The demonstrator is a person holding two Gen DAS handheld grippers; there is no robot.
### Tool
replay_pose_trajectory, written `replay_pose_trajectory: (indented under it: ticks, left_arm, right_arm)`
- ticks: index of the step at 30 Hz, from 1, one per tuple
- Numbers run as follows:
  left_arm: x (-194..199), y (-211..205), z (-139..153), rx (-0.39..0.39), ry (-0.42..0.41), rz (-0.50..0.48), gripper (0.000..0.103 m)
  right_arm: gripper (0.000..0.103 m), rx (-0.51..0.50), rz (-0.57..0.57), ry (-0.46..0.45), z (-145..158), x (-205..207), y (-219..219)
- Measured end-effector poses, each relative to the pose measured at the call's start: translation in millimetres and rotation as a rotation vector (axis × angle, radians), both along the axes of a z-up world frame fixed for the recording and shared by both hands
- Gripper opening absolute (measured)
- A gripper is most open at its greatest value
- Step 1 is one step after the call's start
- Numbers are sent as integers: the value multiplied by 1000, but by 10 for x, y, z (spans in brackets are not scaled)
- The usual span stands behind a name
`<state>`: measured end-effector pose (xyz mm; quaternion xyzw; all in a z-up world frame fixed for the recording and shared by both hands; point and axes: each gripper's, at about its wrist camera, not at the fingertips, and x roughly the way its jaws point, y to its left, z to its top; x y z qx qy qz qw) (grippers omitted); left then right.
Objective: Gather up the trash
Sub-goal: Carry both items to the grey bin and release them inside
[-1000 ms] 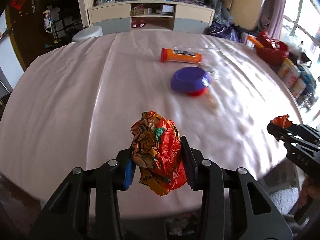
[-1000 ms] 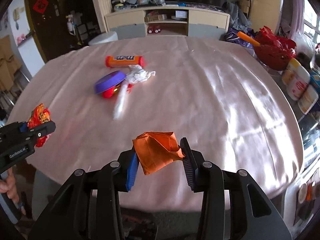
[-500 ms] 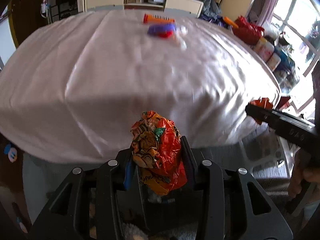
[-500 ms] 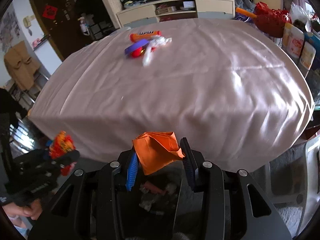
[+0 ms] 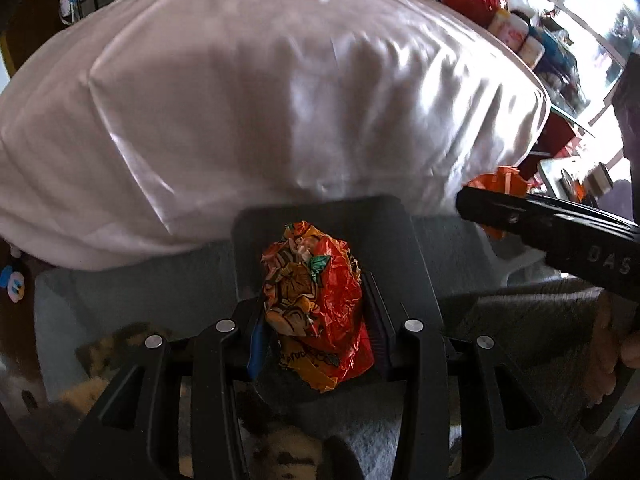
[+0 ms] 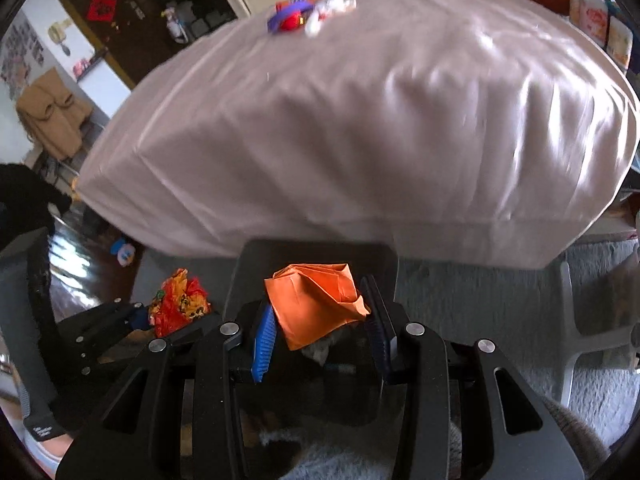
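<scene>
My left gripper (image 5: 316, 320) is shut on a crumpled red-orange snack wrapper (image 5: 316, 300). It hangs over a dark bin (image 5: 320, 216) that stands on the floor in front of the table. In the right wrist view my right gripper (image 6: 320, 320) is shut on a folded orange paper (image 6: 316, 300) above the same bin (image 6: 320, 252). The left gripper (image 6: 148, 316) with its wrapper (image 6: 178, 304) shows just to the left there. The right gripper (image 5: 472, 204) with its paper (image 5: 492, 184) shows at the right of the left wrist view.
The table with a pink cloth (image 5: 280, 100) rises behind the bin. A purple lid (image 6: 286, 14), a red item and a white crumpled tissue (image 6: 328, 10) lie at its far side. Bottles (image 5: 520, 36) stand at its right edge. A white chair base (image 6: 580, 320) stands on grey carpet.
Both grippers have drawn back off the table top and sunk, tilting further down. They now hang over the dark bin below the table's near edge, each still holding its trash.
</scene>
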<state>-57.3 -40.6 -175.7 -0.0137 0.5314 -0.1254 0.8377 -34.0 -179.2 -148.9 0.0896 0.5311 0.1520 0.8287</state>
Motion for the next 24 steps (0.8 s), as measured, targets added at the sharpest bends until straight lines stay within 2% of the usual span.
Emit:
replay_pose_trajectory:
  ticks: [5,14,17,24]
  left_arm:
    - [-97,-32,-102,48,-1,-18,39]
    - [-56,-14,-126,54,24,-11,43]
    - [-45,-24,-125,67,23,-15,47]
    - [-26,-2,-118,49,26,-6,59]
  right_arm:
    - [41,-27,9,48,-156,-47,69]
    - [46,-4,3,66,-161,-30,54]
    - [47,-3,1,71,-178,-27,56]
    - [60,6,-15,68,-168,-4,35]
